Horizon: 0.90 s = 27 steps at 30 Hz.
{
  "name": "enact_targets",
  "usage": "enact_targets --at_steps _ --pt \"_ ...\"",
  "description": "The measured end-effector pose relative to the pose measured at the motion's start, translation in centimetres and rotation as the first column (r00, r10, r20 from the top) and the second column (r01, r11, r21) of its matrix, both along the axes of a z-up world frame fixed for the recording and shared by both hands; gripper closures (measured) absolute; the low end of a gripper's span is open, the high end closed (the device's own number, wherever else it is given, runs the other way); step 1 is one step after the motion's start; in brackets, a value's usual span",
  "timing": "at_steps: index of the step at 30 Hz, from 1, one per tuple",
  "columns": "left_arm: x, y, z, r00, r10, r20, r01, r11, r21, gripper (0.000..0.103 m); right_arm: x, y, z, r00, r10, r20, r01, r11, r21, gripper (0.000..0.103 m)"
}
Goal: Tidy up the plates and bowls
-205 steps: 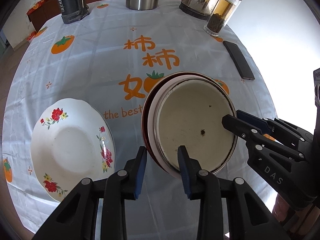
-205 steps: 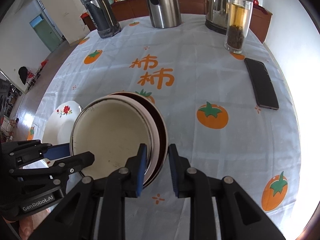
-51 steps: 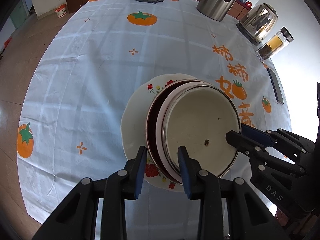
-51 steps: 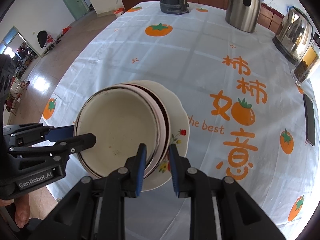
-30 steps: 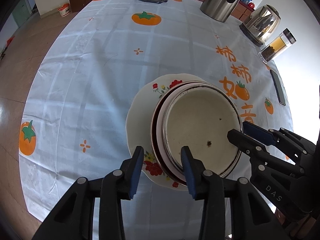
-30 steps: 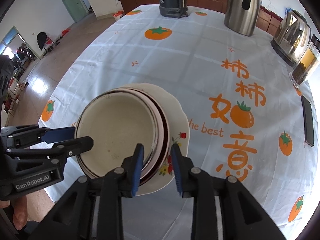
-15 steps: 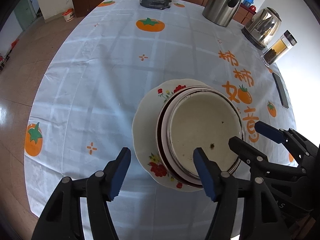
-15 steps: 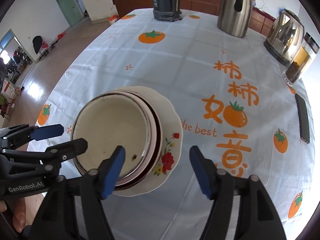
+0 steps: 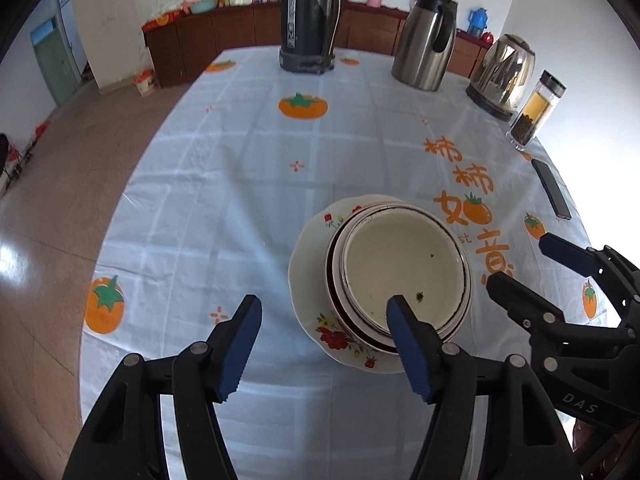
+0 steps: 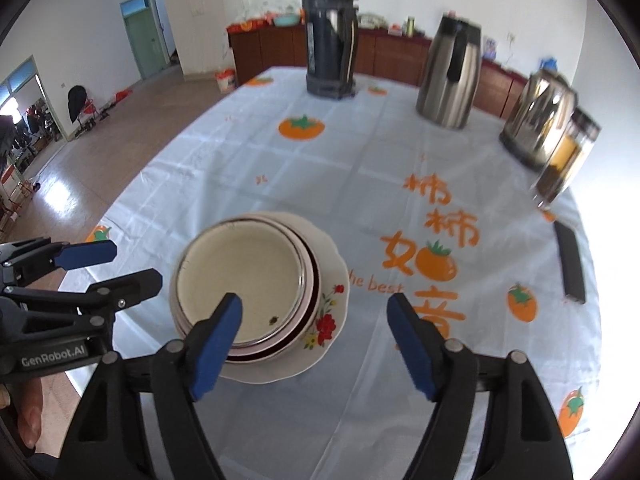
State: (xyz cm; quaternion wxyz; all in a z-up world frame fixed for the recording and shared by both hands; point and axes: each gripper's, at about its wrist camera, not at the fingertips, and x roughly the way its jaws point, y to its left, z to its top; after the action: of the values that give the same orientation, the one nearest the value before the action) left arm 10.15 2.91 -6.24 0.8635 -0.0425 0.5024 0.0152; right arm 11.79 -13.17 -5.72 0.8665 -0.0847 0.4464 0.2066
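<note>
We read the worktop (image 9: pixel 248 168) from left to right. Our left hand-held gripper (image 9: pixel 324 344) stands wide open with nothing between its blue pads; its left finger (image 9: pixel 240 344) hangs over bare cloth and its right finger (image 9: pixel 408 344) overlaps the near rim of the stack in this view, though we judge it to be above, not touching. The stack sits just ahead and a little right of it: a cream bowl (image 9: pixel 402 272) nested in a dark-rimmed bowl (image 9: pixel 332 280), both on the floral plate (image 9: pixel 308 276). Further right, our right hand-held gripper (image 10: pixel 316 344) is opening, and nothing is pinched; from its own camera the stack lies ahead and to its left. The stack is round, so no long axis matters. Both hands look about equally near.
</note>
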Motion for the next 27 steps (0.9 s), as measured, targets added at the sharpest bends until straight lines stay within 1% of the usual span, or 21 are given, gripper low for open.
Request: enact_targets --at_steps 6,11,19,27 --pt "-2.4 -0.4 2.4 0.993 -0.007 0.120 0.001 0.999 0.052 0.036 -2.5 -0.5 2.6 0.994 -0.012 0.108 0.011 1.000 0.017 0.020" --pt "-3.7 -0.4 3.9 0.983 0.002 0.186 -0.010 0.999 0.043 0.036 -3.8 -0.8 4.3 0.985 -0.021 0.174 0.016 0.999 0.034 0.015" --pt "-4.8 -1.0 5.3 0.969 0.000 0.247 -0.013 0.999 0.051 0.036 -5.0 -1.3 6.0 0.973 -0.030 0.229 0.019 0.999 0.051 0.014" --pt "-5.3 -1.1 6.1 0.962 0.004 0.275 -0.019 0.999 0.049 0.036 -5.9 -1.7 7.0 0.961 -0.046 0.272 0.027 0.997 0.075 0.013"
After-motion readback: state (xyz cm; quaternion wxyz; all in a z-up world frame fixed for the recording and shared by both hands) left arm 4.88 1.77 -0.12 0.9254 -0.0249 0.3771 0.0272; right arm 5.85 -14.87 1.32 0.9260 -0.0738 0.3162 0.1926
